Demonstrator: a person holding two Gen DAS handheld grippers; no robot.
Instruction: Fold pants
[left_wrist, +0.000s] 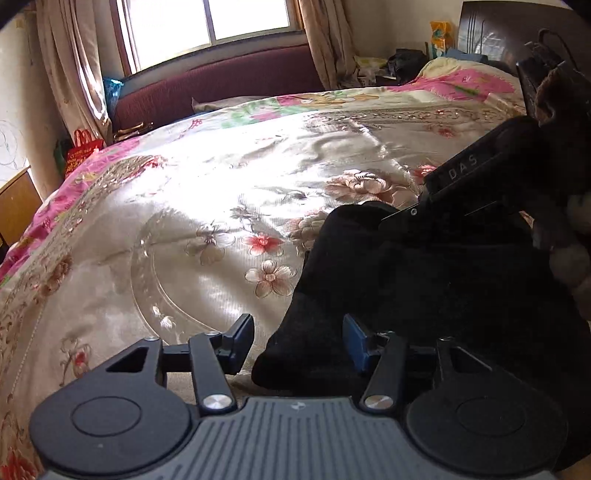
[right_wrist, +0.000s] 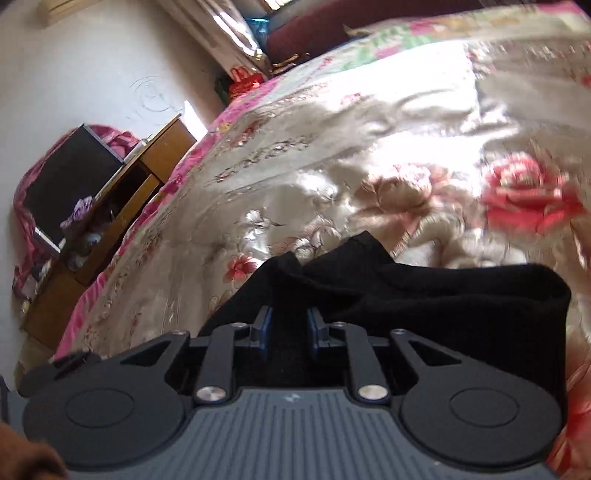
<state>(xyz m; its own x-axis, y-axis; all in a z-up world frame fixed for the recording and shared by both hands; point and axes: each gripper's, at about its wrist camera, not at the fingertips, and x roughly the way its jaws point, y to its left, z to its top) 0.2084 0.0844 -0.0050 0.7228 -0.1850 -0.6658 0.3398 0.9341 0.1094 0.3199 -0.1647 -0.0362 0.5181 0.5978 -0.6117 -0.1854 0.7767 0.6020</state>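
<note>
Black pants (left_wrist: 424, 280) lie bunched on a shiny floral bedspread (left_wrist: 192, 192). My left gripper (left_wrist: 298, 341) is open, its blue-padded fingers either side of a near corner of the pants. The body of my right gripper (left_wrist: 491, 173) comes in from the right, low over the pants. In the right wrist view my right gripper (right_wrist: 289, 325) is shut on a fold of the black pants (right_wrist: 424, 299), which spread to the right over the bedspread (right_wrist: 332, 155).
A dark red upholstered window seat (left_wrist: 221, 85) runs behind the bed under a window. A wooden cabinet (right_wrist: 110, 221) stands by the bed's left side. A dark headboard (left_wrist: 495, 33) and pillows are at the far right.
</note>
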